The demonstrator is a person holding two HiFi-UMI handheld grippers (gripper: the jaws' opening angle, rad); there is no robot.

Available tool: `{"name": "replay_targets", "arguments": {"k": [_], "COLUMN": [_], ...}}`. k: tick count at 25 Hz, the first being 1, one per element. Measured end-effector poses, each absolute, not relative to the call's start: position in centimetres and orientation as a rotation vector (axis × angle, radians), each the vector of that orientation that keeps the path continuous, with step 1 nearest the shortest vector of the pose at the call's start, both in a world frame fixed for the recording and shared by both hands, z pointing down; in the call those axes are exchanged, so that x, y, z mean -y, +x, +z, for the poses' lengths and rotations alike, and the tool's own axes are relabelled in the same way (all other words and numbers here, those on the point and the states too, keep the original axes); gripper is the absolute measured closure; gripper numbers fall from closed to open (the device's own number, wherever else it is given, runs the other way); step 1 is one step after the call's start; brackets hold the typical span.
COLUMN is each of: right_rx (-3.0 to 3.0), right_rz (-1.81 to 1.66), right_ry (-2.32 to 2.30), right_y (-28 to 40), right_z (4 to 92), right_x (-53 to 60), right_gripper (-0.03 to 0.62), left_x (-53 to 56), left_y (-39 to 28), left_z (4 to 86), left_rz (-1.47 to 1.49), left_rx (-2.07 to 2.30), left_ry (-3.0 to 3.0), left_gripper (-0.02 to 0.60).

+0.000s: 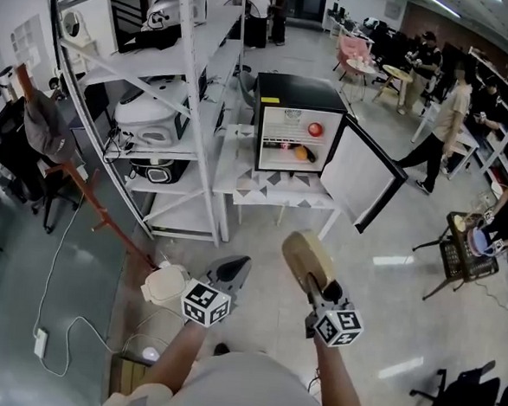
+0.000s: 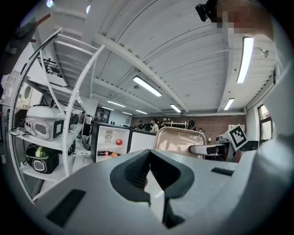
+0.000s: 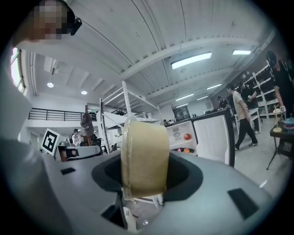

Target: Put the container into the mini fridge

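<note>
The container (image 1: 309, 257) is in my right gripper (image 1: 317, 291), jaws clamped on its lower edge, and it's riding tipped up on its side, a beige shallow tub with one broad face toward my left. It's out in the open floor, well apart from the mini fridge (image 1: 298, 123), which stands ahead on a low white table (image 1: 238, 184) with its door (image 1: 361, 172) swung wide to the right. My left gripper (image 1: 233, 273) hangs just beside the right one, jaws pressed together on nothing. Inside the fridge I can see a red ball (image 1: 315, 129) on the upper level and an orange thing (image 1: 302, 153) lower down, so free room in there looks limited. Here's my worry: I only have the tub by one edge, so I judge it could pivot or slip out between the pads if I swing it fast on the way in. Going in tipped like this, it may catch the shelf or shove the orange thing aside. The open door juts into my right-hand path, and the white rack (image 1: 194, 107) crowds the fridge's left, so a wide approach on either side risks a knock.
</note>
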State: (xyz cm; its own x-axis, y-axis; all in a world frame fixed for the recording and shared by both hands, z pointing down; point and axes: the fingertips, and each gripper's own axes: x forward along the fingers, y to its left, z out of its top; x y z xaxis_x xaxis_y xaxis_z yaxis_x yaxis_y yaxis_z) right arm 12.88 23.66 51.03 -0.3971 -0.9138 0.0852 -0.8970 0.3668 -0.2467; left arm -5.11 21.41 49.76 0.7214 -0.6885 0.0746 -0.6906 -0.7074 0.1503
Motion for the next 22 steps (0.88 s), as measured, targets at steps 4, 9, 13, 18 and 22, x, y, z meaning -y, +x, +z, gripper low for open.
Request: {"name": "replay_targets", "arguments": {"k": [4, 9, 13, 18, 22], "right_rx": [-2.568, -2.571, -2.536, -2.545, -2.543], "right_rz": [-0.38, -0.379, -0.427, -0.468, -0.478], "right_ry": [-1.684, -1.659, -1.63, -1.597, -1.576], "right_y": [13.6, 14.8, 16.1, 16.6, 16.7], "right_z": [51.2, 51.3, 52.1, 53.4, 53.5], "right_x": [-24.4, -25.6, -26.3, -26.9, -26.6], "right_gripper": [0.382, 0.382, 0.384, 0.384, 0.384], "left_x": [-22.2, -22.9, -23.7, -24.7, -24.9], "left_y": [-4.2, -3.8, -2.6, -1.9, -1.5], "left_z": [50.2, 50.6, 51.0, 51.6, 52.2], "left_rz": [0.045, 0.039, 0.062, 0.077, 0.099], "left_rx": [1.117, 1.158, 1.167, 1.19, 1.187], "left_ry": [2.752, 2.711, 2.716, 2.696, 2.688], "left_gripper": [0.577, 0.577, 0.577, 0.578, 0.577]}}
